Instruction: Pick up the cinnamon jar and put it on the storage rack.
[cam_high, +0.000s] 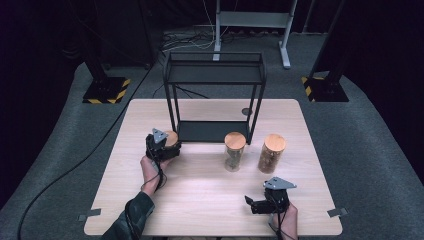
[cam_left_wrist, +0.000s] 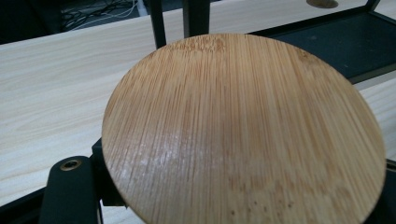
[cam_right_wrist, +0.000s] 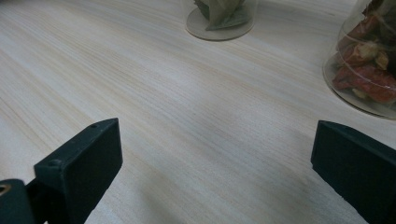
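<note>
My left gripper is shut on a jar with a round bamboo lid, just in front of the left front leg of the black metal shelf. In the left gripper view the lid covers the jar's body and most of both jaws. Whether the jar rests on the table I cannot tell. My right gripper hovers low near the table's front right, its jaws wide apart with nothing between them.
Two more bamboo-lidded glass jars stand mid-table: one with green leaves, one with reddish pieces. The shelf's lower tray lies at the table's back. A round hole sits behind it.
</note>
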